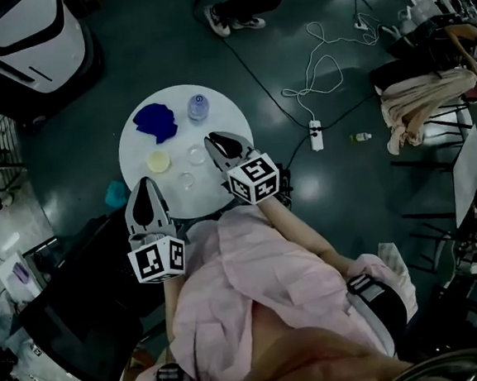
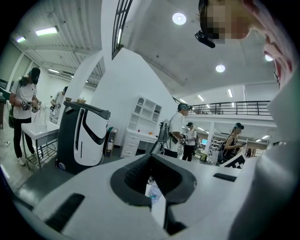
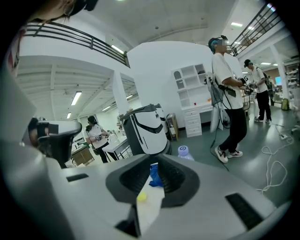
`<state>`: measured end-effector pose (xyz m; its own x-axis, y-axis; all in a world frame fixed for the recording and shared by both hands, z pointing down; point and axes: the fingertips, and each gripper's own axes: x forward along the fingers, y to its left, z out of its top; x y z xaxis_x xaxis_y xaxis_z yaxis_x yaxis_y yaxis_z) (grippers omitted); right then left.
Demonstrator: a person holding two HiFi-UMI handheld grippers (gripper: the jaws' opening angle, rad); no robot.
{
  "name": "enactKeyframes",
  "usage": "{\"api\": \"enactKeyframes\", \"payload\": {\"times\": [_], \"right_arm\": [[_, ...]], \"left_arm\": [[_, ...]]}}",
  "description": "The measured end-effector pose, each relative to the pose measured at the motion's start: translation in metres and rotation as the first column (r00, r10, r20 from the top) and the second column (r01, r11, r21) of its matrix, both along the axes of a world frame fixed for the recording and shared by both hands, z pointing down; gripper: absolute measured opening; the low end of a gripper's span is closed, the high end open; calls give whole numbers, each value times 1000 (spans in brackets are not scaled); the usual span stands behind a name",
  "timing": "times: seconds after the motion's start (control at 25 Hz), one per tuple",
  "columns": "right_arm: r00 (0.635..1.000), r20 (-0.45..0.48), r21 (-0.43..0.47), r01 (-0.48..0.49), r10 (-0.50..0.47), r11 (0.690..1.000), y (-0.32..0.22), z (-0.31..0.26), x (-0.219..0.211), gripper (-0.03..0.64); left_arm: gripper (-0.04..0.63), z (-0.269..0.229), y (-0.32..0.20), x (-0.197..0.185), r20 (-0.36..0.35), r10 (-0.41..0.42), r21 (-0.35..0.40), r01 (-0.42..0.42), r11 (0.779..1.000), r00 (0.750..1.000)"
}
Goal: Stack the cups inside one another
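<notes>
Nearest the person, both grippers hang at the lower edge of the round white bench (image 1: 214, 105), and the job looks to be at its opening approach. The left gripper (image 1: 144, 184), at lower left of the bench, has its jaws drawn to a thin slit with nothing between them. The right gripper (image 1: 211, 138) reaches in from the lower right, its jaws equally close and empty.

No cup is nested yet. A clear cup (image 1: 187, 181) stands near the bench's lower edge, between the two grippers. A second clear cup (image 1: 196, 154) stands just beside the right gripper's tip. A yellow cup (image 1: 159, 160) sits to its left, apart from both.

My judgement is that one gripper must first spread its jaws. It should then take a clear cup by the rim and lower it upright into its neighbour, while the other steadies the receiver, since such light cups may tip.

Further up the bench lie a blue cloth (image 1: 156, 120) and a water bottle (image 1: 199, 108).

The gripper cubes carry only black square patterns, and the bottle's label is too small to read.
</notes>
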<state>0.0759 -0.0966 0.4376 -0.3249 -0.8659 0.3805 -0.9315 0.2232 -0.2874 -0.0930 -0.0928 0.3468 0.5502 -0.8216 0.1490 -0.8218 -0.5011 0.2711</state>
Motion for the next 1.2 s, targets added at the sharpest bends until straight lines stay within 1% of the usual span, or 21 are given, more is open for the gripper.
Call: {"api": "enactKeyframes", "payload": {"times": [0.52,0.56,0.6,0.64,0.76,0.92,1.08,1.2], "right_arm": [[1000,0,-64,-22,22,998,-15,26,16,38],[1000,4,-76,-23,23,997,-16,30,17,52],[1000,10,-91,-23,24,996,-16,36,17,88],[1000,15,-107,-23,25,994,-15,41,18,104],[1000,10,-157,-16,18,988,-16,61,18,107],[1000,-16,-228,12,-16,974,-17,89,14,107],[998,-21,-307,42,-51,951,-15,118,5,107],[997,-25,-350,65,-78,935,-15,134,-1,109]], "left_arm": [[15,-6,1,0,23,-31,-6,31,1000,999],[15,-6,2,-1,26,-32,-7,32,999,999],[15,-5,3,-2,30,-33,-10,34,999,999],[15,-4,4,-2,33,-35,-13,36,999,999],[15,-2,3,-2,38,-40,-17,41,999,998],[17,-1,1,-3,39,-51,-19,52,998,998],[15,-1,0,-5,43,-63,-24,64,998,997],[15,0,-1,-6,43,-70,-26,72,997,997]]}}
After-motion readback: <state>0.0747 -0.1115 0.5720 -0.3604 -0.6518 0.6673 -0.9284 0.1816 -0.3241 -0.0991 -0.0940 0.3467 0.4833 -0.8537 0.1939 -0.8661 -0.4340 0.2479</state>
